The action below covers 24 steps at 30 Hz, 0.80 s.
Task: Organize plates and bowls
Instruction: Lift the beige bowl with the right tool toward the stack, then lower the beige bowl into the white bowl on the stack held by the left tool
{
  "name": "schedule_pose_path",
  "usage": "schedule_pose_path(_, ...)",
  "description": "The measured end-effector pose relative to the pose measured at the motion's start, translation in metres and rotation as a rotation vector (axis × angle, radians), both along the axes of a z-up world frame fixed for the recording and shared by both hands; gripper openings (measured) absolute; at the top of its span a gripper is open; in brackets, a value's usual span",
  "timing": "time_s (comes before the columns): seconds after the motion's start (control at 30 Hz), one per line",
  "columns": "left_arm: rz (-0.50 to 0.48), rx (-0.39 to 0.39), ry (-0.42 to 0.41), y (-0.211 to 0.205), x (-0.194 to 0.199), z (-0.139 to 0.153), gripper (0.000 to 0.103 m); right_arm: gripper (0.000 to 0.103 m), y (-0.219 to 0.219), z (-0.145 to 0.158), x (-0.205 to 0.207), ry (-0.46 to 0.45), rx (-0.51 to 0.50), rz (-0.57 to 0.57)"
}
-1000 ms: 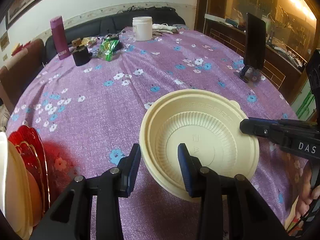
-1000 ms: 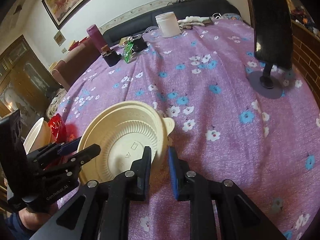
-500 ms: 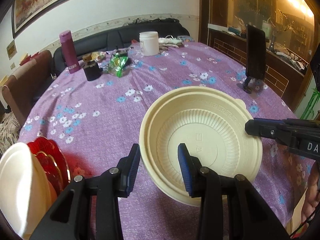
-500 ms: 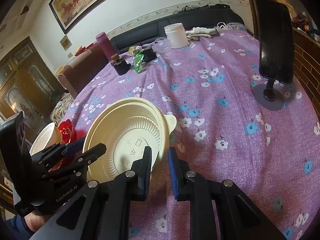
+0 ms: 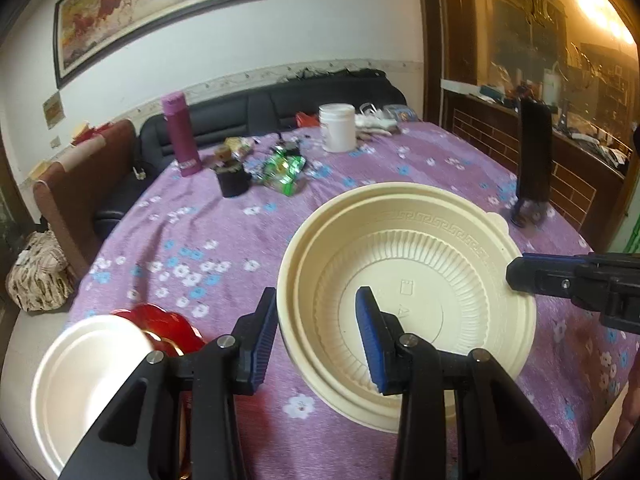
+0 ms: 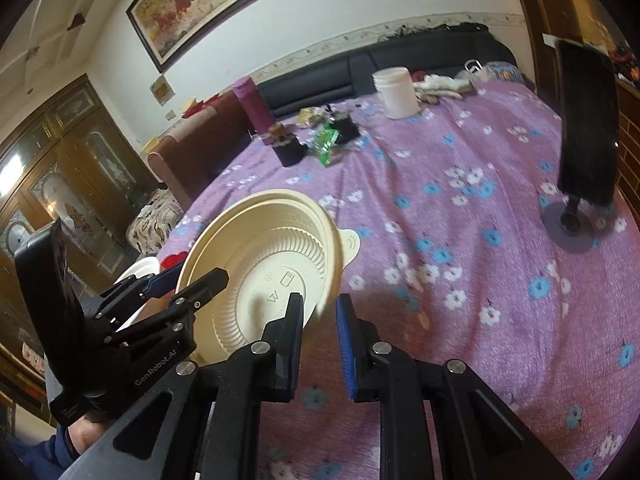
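Matt ribbed cream plastic bowl (image 5: 424, 280), floral purple cloth tablecloth (image 5: 224, 240), glossy red plate (image 5: 168, 326).

Count of items in view. Cream bowls (image 5: 416, 264): at least two, nested, rims stacked; exact number cannot be told. White plate (image 5: 86, 376): one, at 8 o'clock in the left wrist view. Red plate (image 5: 168, 326): one, partly hidden behind the white one. Grippers: two, left gripper (image 5: 316, 332) and right gripper (image 6: 320, 332). On the counter (image 6: 500, 280) toward 12 o'clock: one magenta flask (image 5: 180, 136), one white jar (image 5: 338, 127), two black cups (image 6: 290, 150), one green packet (image 5: 282, 168). One black phone on a stand (image 6: 586, 128) at 2 o'clock.
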<state>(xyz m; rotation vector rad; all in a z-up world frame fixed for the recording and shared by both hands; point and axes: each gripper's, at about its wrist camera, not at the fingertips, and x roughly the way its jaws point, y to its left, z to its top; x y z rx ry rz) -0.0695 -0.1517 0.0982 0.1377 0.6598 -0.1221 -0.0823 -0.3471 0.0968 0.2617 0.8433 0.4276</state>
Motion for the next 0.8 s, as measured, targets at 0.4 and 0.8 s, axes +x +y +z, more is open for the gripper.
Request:
schedule_pose_path(0.4,0.114,0.007,-0.119,0.046,-0.016,0.04,0.039,0.019,0.046,0.035,0.01,-0.073,0.033,0.089)
schedule_pose_path(0.8,0.258,0.013,-0.139,0.118,-0.041,0.043,0.039,0.019,0.119,0.048,0.015,-0.088,0.054,0.237)
